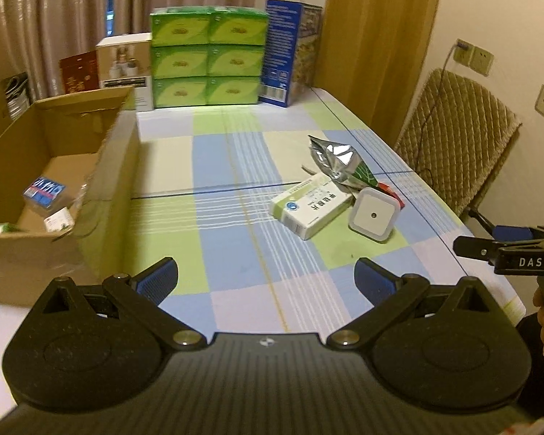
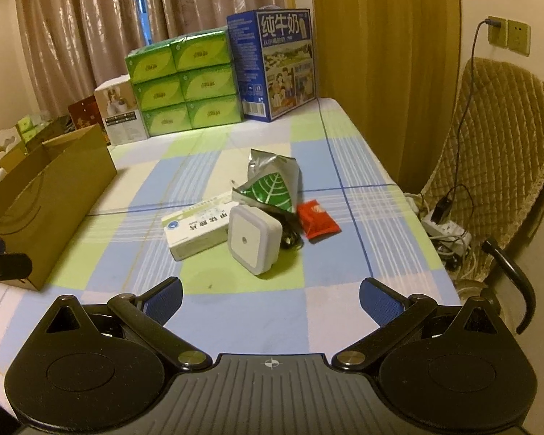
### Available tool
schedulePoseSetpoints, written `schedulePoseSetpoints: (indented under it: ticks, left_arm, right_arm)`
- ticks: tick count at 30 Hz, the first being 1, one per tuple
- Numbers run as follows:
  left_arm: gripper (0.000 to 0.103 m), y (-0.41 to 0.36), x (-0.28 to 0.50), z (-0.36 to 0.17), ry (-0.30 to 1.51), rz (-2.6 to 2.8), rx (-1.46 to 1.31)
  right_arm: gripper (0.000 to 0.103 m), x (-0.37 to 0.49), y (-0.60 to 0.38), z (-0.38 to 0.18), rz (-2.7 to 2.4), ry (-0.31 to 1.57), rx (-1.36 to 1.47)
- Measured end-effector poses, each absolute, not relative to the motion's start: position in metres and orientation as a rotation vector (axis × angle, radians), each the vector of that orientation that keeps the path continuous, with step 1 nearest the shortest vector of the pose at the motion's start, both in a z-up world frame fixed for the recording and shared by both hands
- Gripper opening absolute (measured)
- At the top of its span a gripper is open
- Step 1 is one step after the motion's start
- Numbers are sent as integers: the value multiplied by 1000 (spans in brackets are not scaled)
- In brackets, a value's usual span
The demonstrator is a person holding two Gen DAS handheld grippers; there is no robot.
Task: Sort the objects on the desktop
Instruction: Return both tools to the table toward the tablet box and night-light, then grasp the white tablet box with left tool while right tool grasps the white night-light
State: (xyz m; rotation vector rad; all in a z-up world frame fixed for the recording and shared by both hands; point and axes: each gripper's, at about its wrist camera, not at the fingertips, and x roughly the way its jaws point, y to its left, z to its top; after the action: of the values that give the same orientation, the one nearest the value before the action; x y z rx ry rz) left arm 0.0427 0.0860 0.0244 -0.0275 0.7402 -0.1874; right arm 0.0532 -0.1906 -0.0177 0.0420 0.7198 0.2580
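Left-wrist view first: your left gripper hangs spread wide with nothing in it over the near edge of the checked blue-and-green table, the open brown cardboard box with a few items inside sits at the left edge, and the white-and-green medicine carton lies toward the right edge. Right-wrist view: your right gripper is equally agape and empty, facing the white square plastic night light, the silver-and-green foil pouch and the small red sachet. You seem between picks; next, close on the night light, nearest you.
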Motion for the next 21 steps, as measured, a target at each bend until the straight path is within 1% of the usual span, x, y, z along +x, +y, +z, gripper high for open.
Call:
schedulePoseSetpoints:
  ticks: [12, 14, 17, 21]
  left_arm:
    - [102, 64, 96, -3, 744, -245, 27]
    - [102, 62, 106, -8, 745, -249, 37]
    - [102, 61, 121, -16, 747, -252, 54]
    - [102, 62, 139, -26, 752, -256, 66]
  right_arm:
    - [100, 93, -173, -42, 267, 728, -3]
    - [92, 101, -166, -47, 280, 727, -25]
    - [84, 114, -157, -55, 298, 733, -60]
    - [78, 131, -148, -66, 309, 737, -96]
